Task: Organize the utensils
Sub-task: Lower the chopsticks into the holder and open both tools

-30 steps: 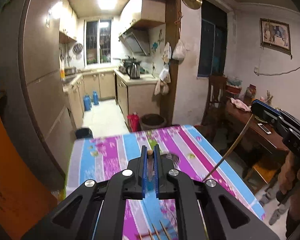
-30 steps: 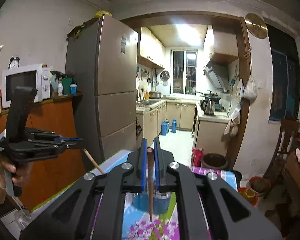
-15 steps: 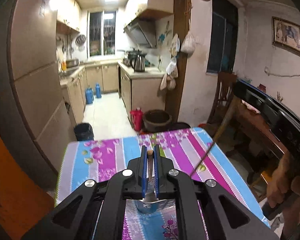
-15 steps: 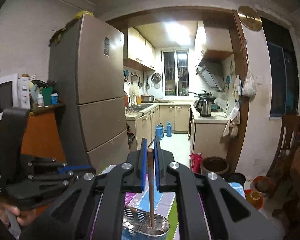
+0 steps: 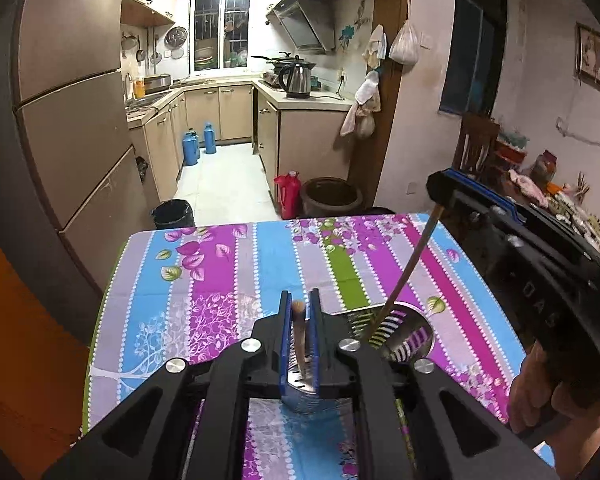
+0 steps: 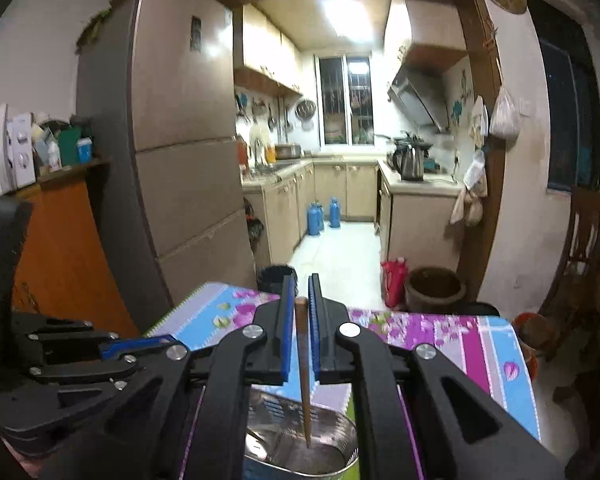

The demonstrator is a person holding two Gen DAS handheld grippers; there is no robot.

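Left gripper (image 5: pixel 299 312) points down over the striped tablecloth (image 5: pixel 228 264), with a wooden chopstick (image 5: pixel 299 336) standing between its blue pads. Jaws are opening: a thin gap shows on each side of the stick, so the pads no longer pinch it. The chopstick's lower end hangs into the slotted metal utensil holder (image 5: pixel 410 330) sitting just below and ahead of the gripper on the table.

Right gripper (image 6: pixel 299 304) also carries a chopstick (image 6: pixel 305 372) between its pads, tip down inside the same metal holder (image 6: pixel 284 412). Jaws are opening here too, only a sliver; the pads sit nearly together beside the stick, and whether they touch it is hard to tell.

In the left view the right gripper (image 5: pixel 440 190) comes in from the right, held by a hand (image 5: pixel 540 392), its chopstick (image 5: pixel 410 268) slanting down into the holder's rim. In the right view the left gripper (image 6: pixel 112 350) sits low at left.
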